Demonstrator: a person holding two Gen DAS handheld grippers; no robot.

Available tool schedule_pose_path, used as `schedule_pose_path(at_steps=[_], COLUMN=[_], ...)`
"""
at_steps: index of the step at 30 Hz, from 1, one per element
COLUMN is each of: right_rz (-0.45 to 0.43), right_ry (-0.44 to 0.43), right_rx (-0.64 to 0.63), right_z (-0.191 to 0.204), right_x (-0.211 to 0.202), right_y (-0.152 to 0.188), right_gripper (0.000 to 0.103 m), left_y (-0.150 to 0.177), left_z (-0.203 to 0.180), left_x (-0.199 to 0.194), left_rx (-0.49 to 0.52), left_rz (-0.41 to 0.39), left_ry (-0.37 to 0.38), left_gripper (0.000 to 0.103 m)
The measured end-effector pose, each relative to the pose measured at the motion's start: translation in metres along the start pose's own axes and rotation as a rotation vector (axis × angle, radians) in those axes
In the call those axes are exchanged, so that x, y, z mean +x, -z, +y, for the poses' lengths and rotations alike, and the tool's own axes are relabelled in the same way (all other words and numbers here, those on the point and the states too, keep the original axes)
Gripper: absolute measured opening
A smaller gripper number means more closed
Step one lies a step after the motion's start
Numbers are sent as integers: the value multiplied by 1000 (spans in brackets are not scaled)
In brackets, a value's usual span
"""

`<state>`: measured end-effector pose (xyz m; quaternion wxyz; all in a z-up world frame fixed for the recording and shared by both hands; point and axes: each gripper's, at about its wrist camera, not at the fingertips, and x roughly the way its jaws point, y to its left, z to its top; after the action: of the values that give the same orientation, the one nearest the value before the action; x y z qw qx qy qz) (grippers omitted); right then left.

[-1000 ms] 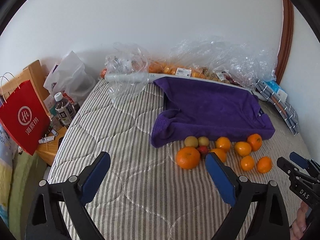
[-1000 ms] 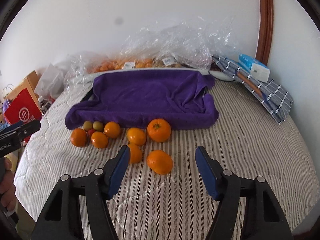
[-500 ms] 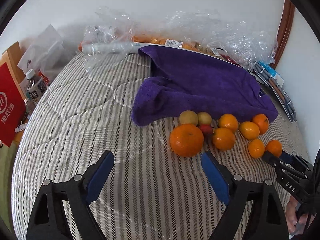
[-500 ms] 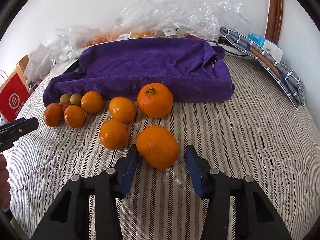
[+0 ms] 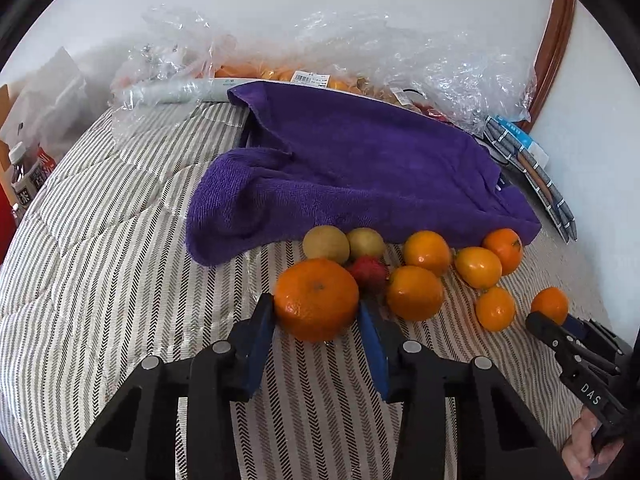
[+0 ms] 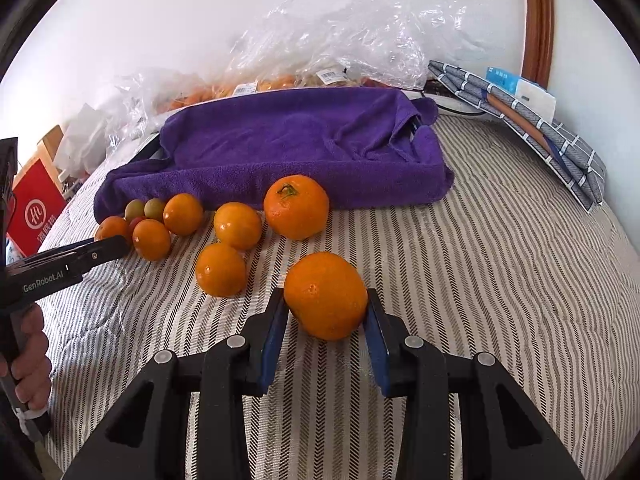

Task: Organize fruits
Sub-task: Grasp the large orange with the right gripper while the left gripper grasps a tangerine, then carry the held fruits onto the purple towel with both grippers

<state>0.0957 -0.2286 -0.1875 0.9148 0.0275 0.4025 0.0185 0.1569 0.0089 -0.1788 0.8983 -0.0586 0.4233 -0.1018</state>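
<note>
Several oranges lie on the striped bed in front of a purple towel [image 5: 360, 168]. In the left wrist view my left gripper [image 5: 316, 310] has its jaws closing on the large orange [image 5: 316, 296] at the left end of the group, both blue pads against its sides. Behind that orange sit two yellow-green fruits [image 5: 326, 243] and a small red fruit [image 5: 368, 272]. In the right wrist view my right gripper [image 6: 326, 306] is closing on the nearest orange [image 6: 325, 294], pads touching both sides. Another big orange [image 6: 296, 206] rests by the towel [image 6: 280, 148].
Crumpled clear plastic bags [image 5: 400, 52] with more fruit lie along the wall behind the towel. A folded checked cloth [image 6: 532, 128] lies at the right. A red paper bag [image 6: 36, 208] and bottles [image 5: 28, 184] stand off the bed's left edge.
Both grippers came down and forward to the fruit. The left jaws went from wide apart to closed around the large orange; the right jaws narrowed onto the nearest orange.
</note>
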Motion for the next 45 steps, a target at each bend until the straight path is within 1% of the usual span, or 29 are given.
schedule_pose_path(at_steps=[3,7,12,18,25,29,32,36,39,42,45], right_rz=[-1,-10,-34,-87,-145,-154,-152,-158,-162,-163,-160], right_ry=[11,-3,-1,-8,-23,-16,-12,-6,2,6,16], right_rx=[-3,12,-2,-3,14,8,9,12,14,12,-7], right_z=[-1,-5,-4,-7,-6,-5,-6,-8,-9,-10,-8], right_x=[-3,-9,-20,-29,-24,-11,1,15,25,35,46], right_y=[1,0,-11,-39,-85,-105,-118,-133,-145,-157,-163], right_gripper=[38,38,38,38,38,38,38,38,38,38,38], left_y=[2,4,-4,-28,-69,-89,-105,-120,-129,-137,-142], left_z=[0,1,10,13,16,13,8,-4,-14,-20,-19], left_x=[-4,-14,-28,-46,-47,-38,-23,-5,8,21,36], left_rx=[-5,0,-34,-23,-44,-48,-50,-18,7,25,22], left_rz=[-4,-16,-29,-88,-124,-151,-144,-139,-144,-148,-131], left_ry=[14,-12,-21,-62,-84,-84,-71,-64,-67,-87,-76], left_gripper=[40,39,39,39,39,39,39,39,39,40,39])
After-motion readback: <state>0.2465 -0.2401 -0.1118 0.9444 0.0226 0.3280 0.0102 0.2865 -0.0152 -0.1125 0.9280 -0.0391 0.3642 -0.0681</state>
